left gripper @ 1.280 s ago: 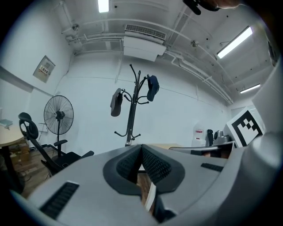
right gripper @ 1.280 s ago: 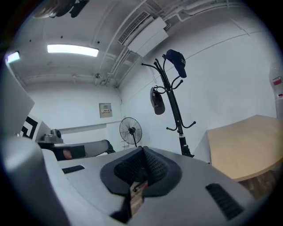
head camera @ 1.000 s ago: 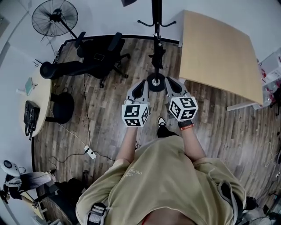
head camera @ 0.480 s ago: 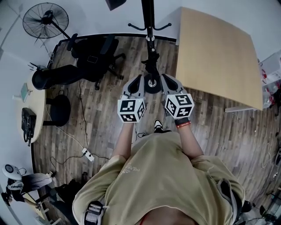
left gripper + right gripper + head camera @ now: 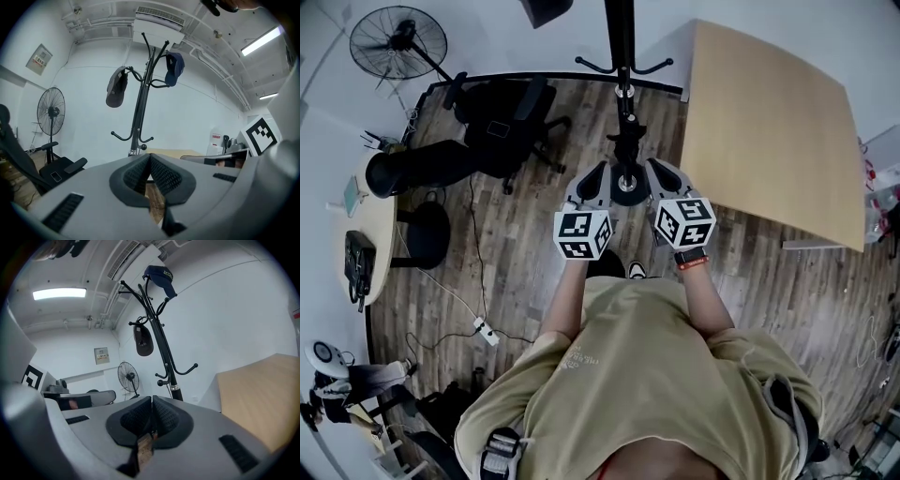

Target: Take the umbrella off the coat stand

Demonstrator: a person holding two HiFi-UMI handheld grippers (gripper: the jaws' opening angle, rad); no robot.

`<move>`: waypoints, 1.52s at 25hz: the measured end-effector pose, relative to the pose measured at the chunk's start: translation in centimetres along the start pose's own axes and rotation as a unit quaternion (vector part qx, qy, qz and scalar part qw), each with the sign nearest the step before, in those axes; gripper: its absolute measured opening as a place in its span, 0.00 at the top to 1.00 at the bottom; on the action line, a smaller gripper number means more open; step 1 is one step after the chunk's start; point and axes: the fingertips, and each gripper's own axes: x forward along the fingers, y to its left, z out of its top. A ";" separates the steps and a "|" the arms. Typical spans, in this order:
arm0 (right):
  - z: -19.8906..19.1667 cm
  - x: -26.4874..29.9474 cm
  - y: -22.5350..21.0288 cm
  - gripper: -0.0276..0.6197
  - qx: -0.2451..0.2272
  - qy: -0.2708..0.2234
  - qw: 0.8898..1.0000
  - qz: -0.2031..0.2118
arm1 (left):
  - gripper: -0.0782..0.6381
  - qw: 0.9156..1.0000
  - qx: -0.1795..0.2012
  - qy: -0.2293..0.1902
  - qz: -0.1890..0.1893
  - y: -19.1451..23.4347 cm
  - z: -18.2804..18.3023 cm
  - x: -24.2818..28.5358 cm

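Observation:
The black coat stand (image 5: 620, 37) rises at the top middle of the head view, and its round base (image 5: 627, 184) shows between my two grippers. A dark, folded shape that looks like the umbrella (image 5: 627, 141) hangs along the pole under the lower hooks. My left gripper (image 5: 597, 173) and right gripper (image 5: 655, 169) are held side by side, pointing at the stand, apart from it. Both are shut with nothing between the pads. In the left gripper view the stand (image 5: 142, 108) stands ahead of the left gripper (image 5: 149, 157). The right gripper view shows the stand (image 5: 161, 348) beyond the right gripper (image 5: 152, 400).
A grey cap (image 5: 116, 88) and a blue cap (image 5: 174, 68) hang on the top hooks. A wooden table (image 5: 769, 112) is right of the stand, with a black office chair (image 5: 506, 117) and a floor fan (image 5: 398, 42) to the left. A power strip (image 5: 488, 330) and its cable lie on the floor.
The person has stepped toward the coat stand. Both grippers have moved forward together and now flank its base more closely. Their jaws stay closed.

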 end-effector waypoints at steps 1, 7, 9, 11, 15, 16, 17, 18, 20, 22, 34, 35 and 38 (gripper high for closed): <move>-0.4 0.3 -0.4 0.92 0.003 0.000 1.000 -0.005 | 0.86 1.000 0.000 0.001 -0.008 0.1 -0.4 0.3; -2.0 2.6 -2.4 0.90 0.003 0.011 1.000 -0.026 | 0.86 0.999 0.012 -0.001 -0.044 1.5 -1.4 3.2; -2.8 3.1 -2.9 0.89 0.004 0.023 0.999 -0.039 | 0.86 0.998 0.013 0.002 -0.053 2.0 -1.6 3.5; -3.2 4.3 -3.3 0.88 0.013 0.027 0.999 -0.044 | 0.86 0.998 0.014 0.002 -0.061 2.8 -1.4 3.9; -4.2 5.8 -3.3 0.85 0.006 0.046 0.998 -0.040 | 0.86 0.998 0.002 0.004 -0.062 4.3 -1.6 4.5; -4.5 6.1 -3.2 0.84 0.003 0.051 0.998 -0.039 | 0.86 0.998 0.000 0.004 -0.062 4.6 -1.7 4.6; -4.7 6.4 -3.0 0.83 0.000 0.055 0.998 -0.037 | 0.86 0.998 -0.001 0.005 -0.062 5.0 -1.7 4.7; -5.1 6.8 -2.9 0.82 -0.002 0.059 0.998 -0.035 | 0.86 0.998 -0.002 0.005 -0.061 5.3 -1.9 4.7; -6.0 7.5 -2.9 0.81 -0.004 0.065 0.997 -0.031 | 0.86 0.998 -0.001 0.008 -0.061 5.7 -2.3 5.1; -6.9 8.2 -3.3 0.80 -0.004 0.071 0.997 -0.027 | 0.86 0.998 0.001 0.012 -0.061 5.9 -2.8 5.6; -9.6 10.6 -4.7 0.74 0.000 0.095 0.995 -0.018 | 0.86 0.997 -0.005 0.033 -0.074 6.2 -5.5 6.6; -9.8 10.9 -4.9 0.74 0.001 0.096 0.995 -0.019 | 0.86 0.996 -0.003 0.034 -0.077 6.2 -5.7 6.9; -10.5 11.8 -5.4 0.72 0.010 0.099 0.995 -0.019 | 0.86 0.996 0.004 0.036 -0.083 6.4 -6.0 7.4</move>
